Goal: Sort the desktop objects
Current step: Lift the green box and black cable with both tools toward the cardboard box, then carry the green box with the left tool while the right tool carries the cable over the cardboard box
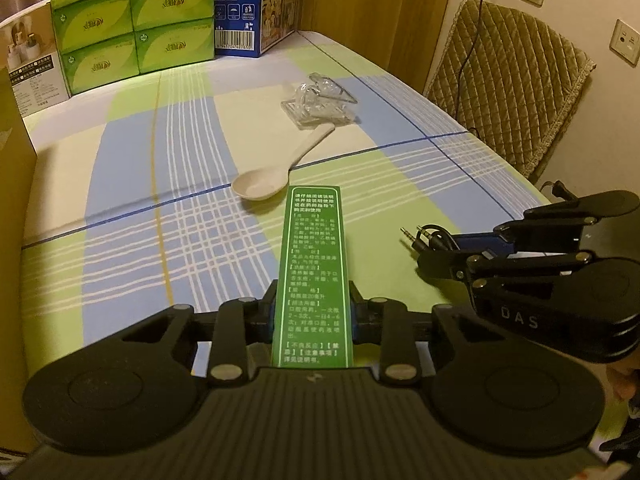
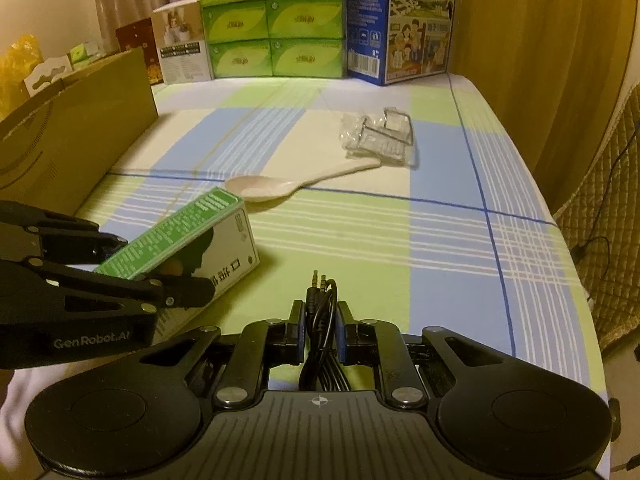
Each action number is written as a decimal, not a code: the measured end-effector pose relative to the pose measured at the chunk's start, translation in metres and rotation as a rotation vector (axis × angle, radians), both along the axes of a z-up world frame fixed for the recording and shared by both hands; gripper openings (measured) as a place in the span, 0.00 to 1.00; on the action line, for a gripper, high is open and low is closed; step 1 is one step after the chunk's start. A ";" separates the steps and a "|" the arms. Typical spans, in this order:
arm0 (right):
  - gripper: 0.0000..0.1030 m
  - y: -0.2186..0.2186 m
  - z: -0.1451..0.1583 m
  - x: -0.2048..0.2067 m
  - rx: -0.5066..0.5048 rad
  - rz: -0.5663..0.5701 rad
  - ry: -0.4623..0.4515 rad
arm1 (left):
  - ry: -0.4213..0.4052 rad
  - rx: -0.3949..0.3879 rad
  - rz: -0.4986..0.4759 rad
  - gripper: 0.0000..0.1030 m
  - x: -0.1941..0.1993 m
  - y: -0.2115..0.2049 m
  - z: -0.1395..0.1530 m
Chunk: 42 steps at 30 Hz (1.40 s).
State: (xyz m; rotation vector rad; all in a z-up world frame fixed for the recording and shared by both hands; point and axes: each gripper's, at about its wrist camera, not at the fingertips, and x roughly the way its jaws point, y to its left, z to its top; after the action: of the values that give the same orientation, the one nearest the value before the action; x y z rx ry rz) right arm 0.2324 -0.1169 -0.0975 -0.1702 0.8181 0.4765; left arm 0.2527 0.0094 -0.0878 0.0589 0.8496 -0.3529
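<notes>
two grippers work low over a checked cloth (image 2: 400,240) on a table. nearest, the left gripper (image 1: 311,308) is clenched on a long green medicine box (image 1: 314,272), its far end angled down to the cloth; just beside it, the right gripper (image 2: 321,328) is clenched on a coiled black audio cable (image 2: 320,320). open cloth lies ahead, then a white spoon (image 1: 276,172) touching clear plastic packaging (image 1: 320,100). a cardboard box (image 2: 68,152) walls the left edge; green tissue packs (image 2: 272,20) and a blue milk carton (image 2: 404,20) line the far edge.
</notes>
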 end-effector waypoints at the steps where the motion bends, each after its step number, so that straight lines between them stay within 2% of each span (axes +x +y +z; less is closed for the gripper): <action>1: 0.11 0.000 0.002 -0.001 0.005 0.002 -0.005 | -0.001 -0.003 0.003 0.25 -0.001 0.001 0.001; 9: 0.11 -0.006 0.011 -0.008 0.038 -0.039 -0.015 | -0.011 -0.008 0.021 0.25 -0.013 0.006 0.008; 17: 0.11 -0.010 0.023 -0.037 0.076 -0.094 0.008 | -0.043 -0.004 0.030 0.25 -0.029 0.007 0.025; 24: 0.11 -0.015 0.050 -0.061 0.104 -0.138 -0.005 | -0.067 -0.030 0.075 0.25 -0.057 0.015 0.051; 32: 0.11 -0.001 0.092 -0.089 0.125 -0.119 -0.061 | -0.103 -0.064 0.120 0.25 -0.091 0.025 0.093; 42: 0.11 0.012 0.124 -0.122 0.144 -0.080 -0.120 | -0.156 -0.071 0.164 0.25 -0.138 0.041 0.137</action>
State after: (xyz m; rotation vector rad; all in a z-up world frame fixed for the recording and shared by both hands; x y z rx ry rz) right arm 0.1101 -0.1048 0.0263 -0.0319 0.6678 0.4437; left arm 0.1145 0.0502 0.0489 -0.0488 0.6815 -0.2214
